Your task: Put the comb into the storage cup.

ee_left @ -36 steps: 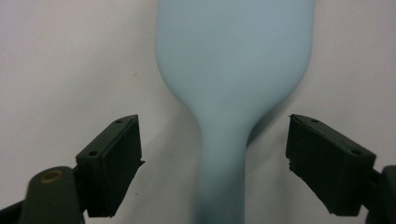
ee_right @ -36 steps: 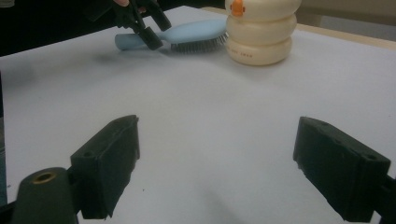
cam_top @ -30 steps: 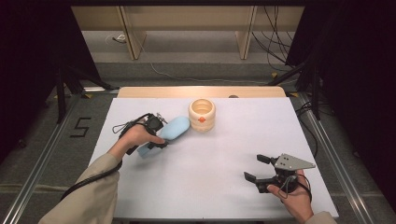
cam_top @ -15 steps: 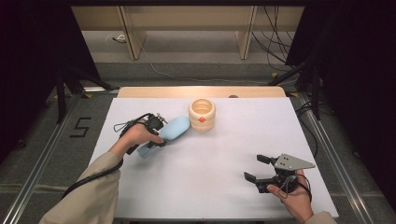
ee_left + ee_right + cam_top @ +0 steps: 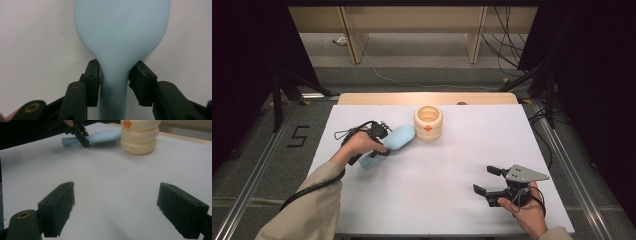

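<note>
From above, the left gripper point(image 5: 382, 142) sits over the neck of the pale blue brush point(image 5: 398, 138), which lies bristles-down on the table point(image 5: 427, 180) just beside the cream holder point(image 5: 428, 122). The right gripper point(image 5: 490, 181) rests apart, jaws wide and empty. In the left gripper view its jaws have just been closing; the pads point(image 5: 93, 80) seem to touch the neck. The right gripper view shows the brush point(image 5: 100, 137) against the holder point(image 5: 140, 137).

- A black figure "5" point(image 5: 298, 136) stands on the grey floor to the left of the white table.
- Small dark print point(image 5: 130, 148) runs along the bottom ring of the cream ribbed round container; too small to read.
</note>
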The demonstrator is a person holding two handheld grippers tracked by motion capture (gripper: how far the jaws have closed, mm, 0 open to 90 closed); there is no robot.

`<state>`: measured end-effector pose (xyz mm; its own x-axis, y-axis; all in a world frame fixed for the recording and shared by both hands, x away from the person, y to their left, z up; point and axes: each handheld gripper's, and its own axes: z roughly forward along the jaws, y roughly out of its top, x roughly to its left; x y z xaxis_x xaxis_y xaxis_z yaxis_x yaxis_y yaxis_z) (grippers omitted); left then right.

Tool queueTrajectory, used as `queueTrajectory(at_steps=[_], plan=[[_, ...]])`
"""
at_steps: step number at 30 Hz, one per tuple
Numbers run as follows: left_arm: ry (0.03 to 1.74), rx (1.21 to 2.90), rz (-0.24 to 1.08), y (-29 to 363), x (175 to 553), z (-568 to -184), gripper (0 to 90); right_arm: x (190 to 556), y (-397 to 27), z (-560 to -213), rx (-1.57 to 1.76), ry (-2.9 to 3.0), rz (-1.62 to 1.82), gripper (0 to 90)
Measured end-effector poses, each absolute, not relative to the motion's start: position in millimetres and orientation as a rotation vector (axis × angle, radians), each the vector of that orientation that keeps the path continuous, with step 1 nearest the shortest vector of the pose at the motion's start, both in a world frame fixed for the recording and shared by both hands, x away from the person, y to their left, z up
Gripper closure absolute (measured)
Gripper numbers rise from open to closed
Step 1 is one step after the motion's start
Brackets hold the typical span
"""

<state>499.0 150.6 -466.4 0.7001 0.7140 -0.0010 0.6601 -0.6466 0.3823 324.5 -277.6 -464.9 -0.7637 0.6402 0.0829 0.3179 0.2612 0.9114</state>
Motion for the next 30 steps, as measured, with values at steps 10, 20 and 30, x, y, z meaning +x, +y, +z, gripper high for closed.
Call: queueTrajectory(at_steps=[10, 20, 30], plan=[[1.114, 2.552, 0.207, 148.6, 496.7, -465.8, 68.1, 324.8, -277.9, -465.5, 0.890, 2.236, 1.498, 15.7], [1.170, 2.500, 0.202, 150.8, 494.6, -466.6, 69.0, 325.0, -277.9, -465.9, 0.891, 2.241, 1.496, 15.6], [1.205, 2.446, 0.204, 152.5, 491.7, -467.4, 69.3, 325.0, -277.8, -466.1, 0.894, 2.243, 1.498, 15.6]])
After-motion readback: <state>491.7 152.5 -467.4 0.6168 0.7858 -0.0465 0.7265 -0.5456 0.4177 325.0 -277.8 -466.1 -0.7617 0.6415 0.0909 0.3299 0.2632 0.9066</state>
